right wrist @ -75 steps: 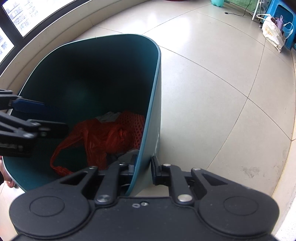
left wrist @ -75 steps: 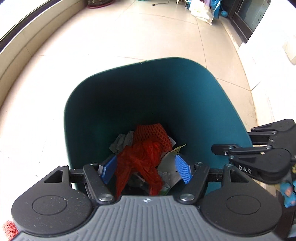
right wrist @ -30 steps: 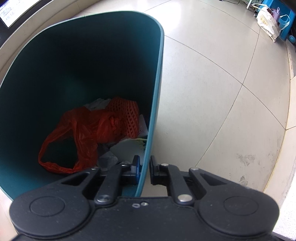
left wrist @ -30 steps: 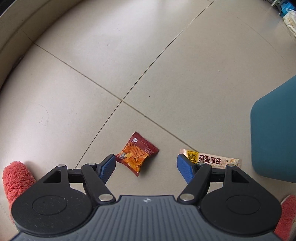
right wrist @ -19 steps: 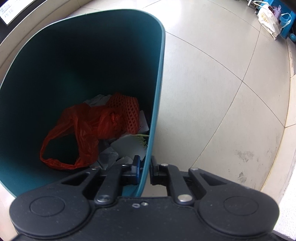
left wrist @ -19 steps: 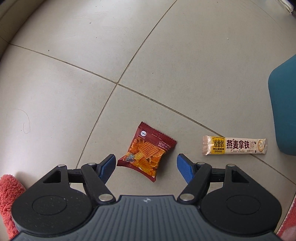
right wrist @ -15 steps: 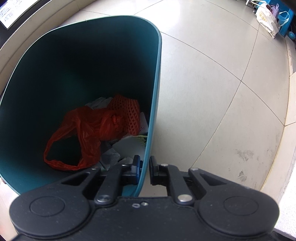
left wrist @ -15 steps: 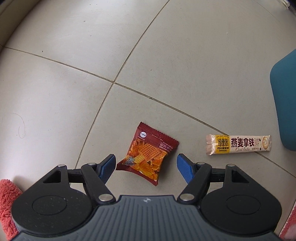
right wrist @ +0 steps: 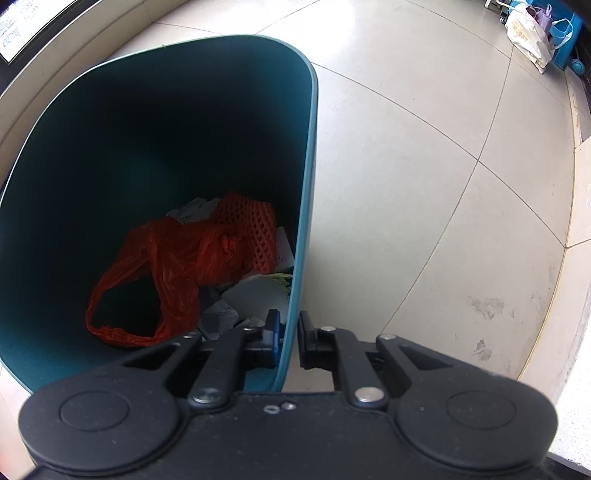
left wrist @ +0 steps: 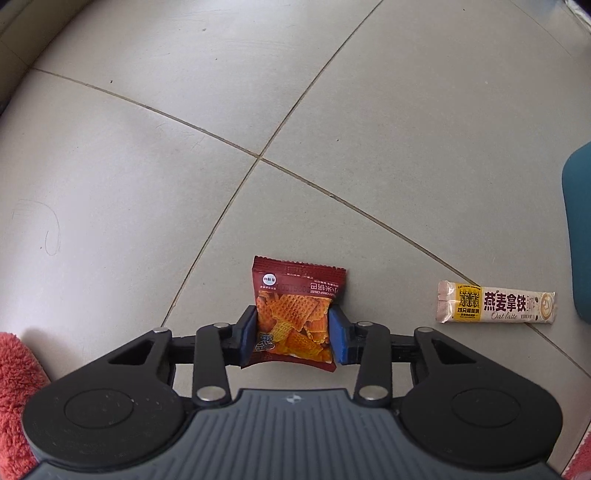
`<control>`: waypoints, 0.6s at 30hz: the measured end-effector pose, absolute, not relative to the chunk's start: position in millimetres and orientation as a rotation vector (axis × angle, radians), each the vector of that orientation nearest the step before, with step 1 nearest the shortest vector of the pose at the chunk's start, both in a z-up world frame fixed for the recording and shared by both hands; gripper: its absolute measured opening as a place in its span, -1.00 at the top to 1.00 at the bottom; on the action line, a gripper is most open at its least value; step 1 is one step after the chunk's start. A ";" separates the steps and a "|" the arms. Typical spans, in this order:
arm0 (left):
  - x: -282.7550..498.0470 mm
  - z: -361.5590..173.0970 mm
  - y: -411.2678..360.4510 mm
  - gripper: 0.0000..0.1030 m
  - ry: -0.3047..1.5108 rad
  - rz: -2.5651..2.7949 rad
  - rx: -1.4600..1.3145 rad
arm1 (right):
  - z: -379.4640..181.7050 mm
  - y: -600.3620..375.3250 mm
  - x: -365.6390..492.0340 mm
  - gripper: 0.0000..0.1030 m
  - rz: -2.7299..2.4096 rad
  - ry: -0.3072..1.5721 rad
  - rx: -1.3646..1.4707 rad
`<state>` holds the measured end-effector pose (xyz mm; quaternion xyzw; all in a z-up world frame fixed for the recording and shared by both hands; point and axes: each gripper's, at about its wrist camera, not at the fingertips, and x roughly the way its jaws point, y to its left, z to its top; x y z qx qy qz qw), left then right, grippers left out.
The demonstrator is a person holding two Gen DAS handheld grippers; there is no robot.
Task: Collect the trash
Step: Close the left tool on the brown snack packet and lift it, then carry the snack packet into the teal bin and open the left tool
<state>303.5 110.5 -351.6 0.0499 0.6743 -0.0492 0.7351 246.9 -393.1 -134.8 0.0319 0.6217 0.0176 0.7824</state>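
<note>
My left gripper (left wrist: 293, 338) is shut on a dark red snack packet (left wrist: 295, 314) printed with orange waffle crisps, low over the tiled floor. A beige oat latte bar wrapper (left wrist: 495, 307) lies on the floor to its right. My right gripper (right wrist: 289, 338) is shut on the rim of a teal trash bin (right wrist: 306, 177), one finger inside and one outside the wall. The bin holds an orange plastic bag (right wrist: 173, 269), an orange foam net (right wrist: 251, 225) and paper scraps. The bin's side (left wrist: 578, 236) shows at the right edge of the left wrist view.
Beige floor tiles with dark grout lines (left wrist: 258, 158) run under both grippers. Red fluffy slippers (left wrist: 16, 391) sit at the lower left. A white bag (right wrist: 528, 33) and blue items stand at the far right. A window ledge (right wrist: 74, 40) runs behind the bin.
My left gripper left the bin, swung to the floor, moved up to the snack packet and closed on it. The right gripper kept its hold on the bin rim.
</note>
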 end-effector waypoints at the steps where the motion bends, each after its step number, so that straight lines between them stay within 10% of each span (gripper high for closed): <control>1: 302.5 -349.7 108.7 0.27 1.479 -0.099 0.116 | -133.9 -393.8 246.4 0.83 0.038 1.337 0.072; 18: 287.6 -198.1 43.1 0.27 1.345 -0.086 0.119 | -124.3 -403.0 222.6 0.82 0.062 1.260 0.089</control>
